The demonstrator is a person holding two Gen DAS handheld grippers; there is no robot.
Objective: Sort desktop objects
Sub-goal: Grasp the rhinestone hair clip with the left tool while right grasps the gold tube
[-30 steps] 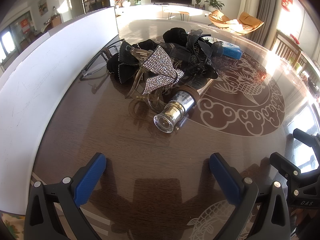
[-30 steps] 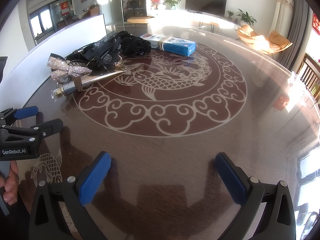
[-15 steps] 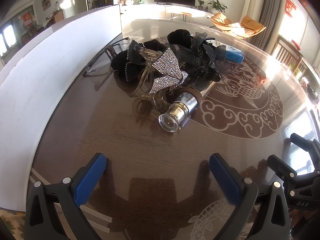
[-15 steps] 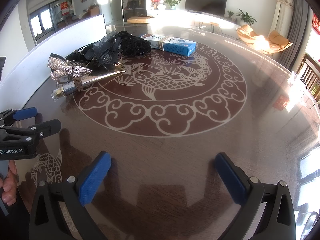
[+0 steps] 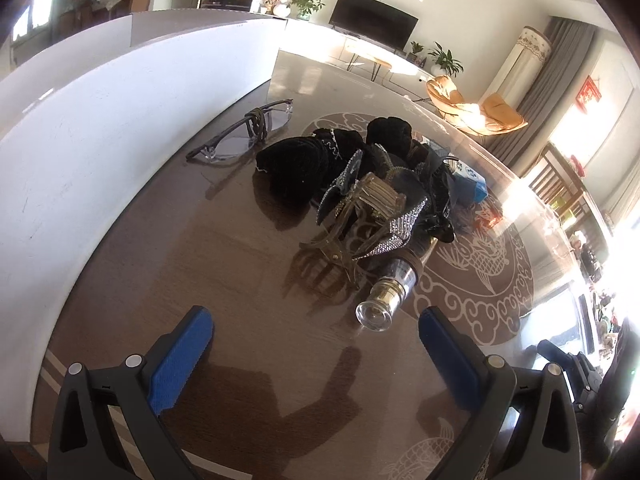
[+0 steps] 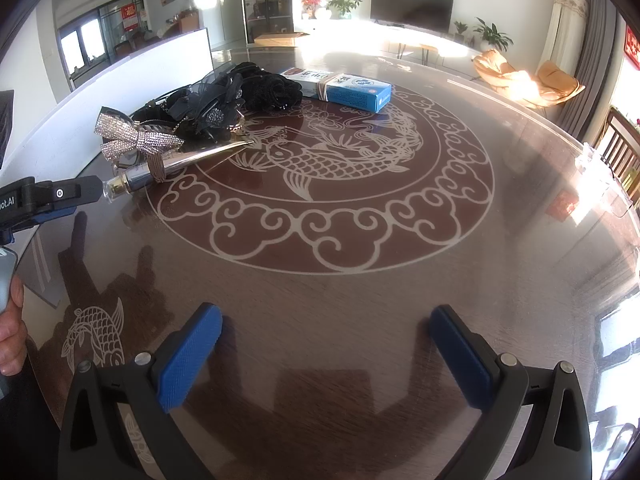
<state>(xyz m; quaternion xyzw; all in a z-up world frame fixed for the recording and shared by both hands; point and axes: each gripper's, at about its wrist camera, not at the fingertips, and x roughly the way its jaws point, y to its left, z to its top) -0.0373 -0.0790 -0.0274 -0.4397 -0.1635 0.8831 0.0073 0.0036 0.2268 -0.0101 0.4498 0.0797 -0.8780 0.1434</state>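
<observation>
A pile of hair accessories lies on the round brown table: a translucent claw clip, a rhinestone bow, black fabric scrunchies and a silver tube with a clear cap. Clear glasses lie to the pile's left. A blue and white box sits behind it. My left gripper is open, hovering just short of the tube's cap and the claw clip. My right gripper is open over bare table, far from the pile. The left gripper also shows beside the tube's cap.
A white curved panel runs along the table's left edge. A koi pattern covers the table's centre. A hand grips the left tool's handle at the right wrist view's left edge. Chairs and a TV stand beyond the table.
My left gripper has moved forward and turned toward the pile, so the tube's cap and claw clip sit closer. The right gripper has stayed still.
</observation>
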